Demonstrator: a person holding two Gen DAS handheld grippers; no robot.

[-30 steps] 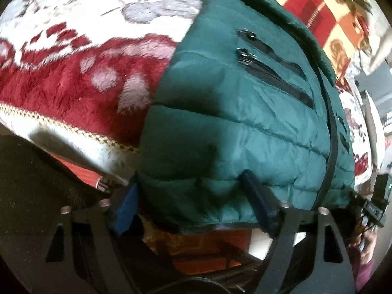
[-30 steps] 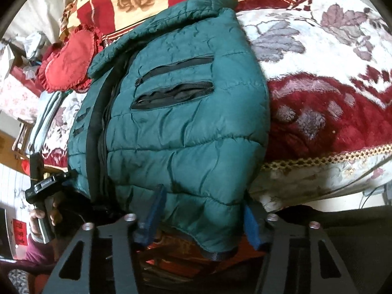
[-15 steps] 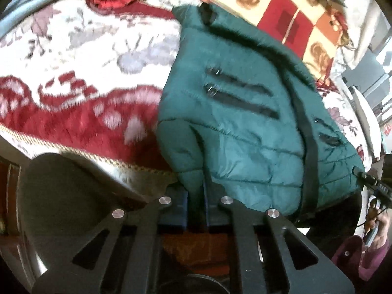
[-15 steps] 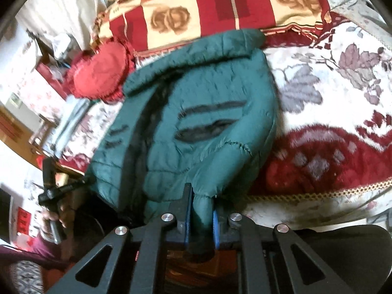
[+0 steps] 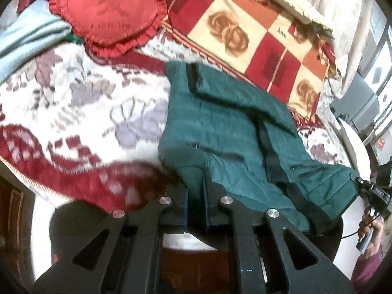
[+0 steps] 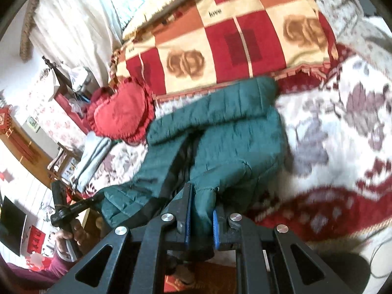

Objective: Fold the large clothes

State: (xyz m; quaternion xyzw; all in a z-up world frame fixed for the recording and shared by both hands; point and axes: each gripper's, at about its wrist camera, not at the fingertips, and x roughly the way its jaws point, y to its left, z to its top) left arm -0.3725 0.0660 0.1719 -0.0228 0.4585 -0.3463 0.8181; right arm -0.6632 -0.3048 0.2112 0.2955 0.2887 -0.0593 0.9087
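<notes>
A dark green quilted jacket point(image 5: 227, 132) lies on a red and white floral blanket point(image 5: 80, 107), collar toward the far pillow, front zipper showing. My left gripper point(image 5: 195, 183) is shut on the jacket's bottom hem at one corner and holds it lifted. In the right wrist view the jacket point(image 6: 235, 132) has its lower part raised off the blanket. My right gripper point(image 6: 201, 205) is shut on the hem at the other bottom corner. The other hand with its gripper point(image 6: 66, 208) shows at the left.
A red heart-shaped cushion point(image 5: 110, 12) and a checked red and cream pillow point(image 5: 247, 36) lie at the head of the bed. A folded light blue cloth point(image 5: 27, 36) is at the far left. The bed's gold-trimmed edge point(image 6: 330, 213) is near me.
Both grippers went from open around the hem to shut on it. They have since lifted the hem up and toward the collar, so more of the bed shows.
</notes>
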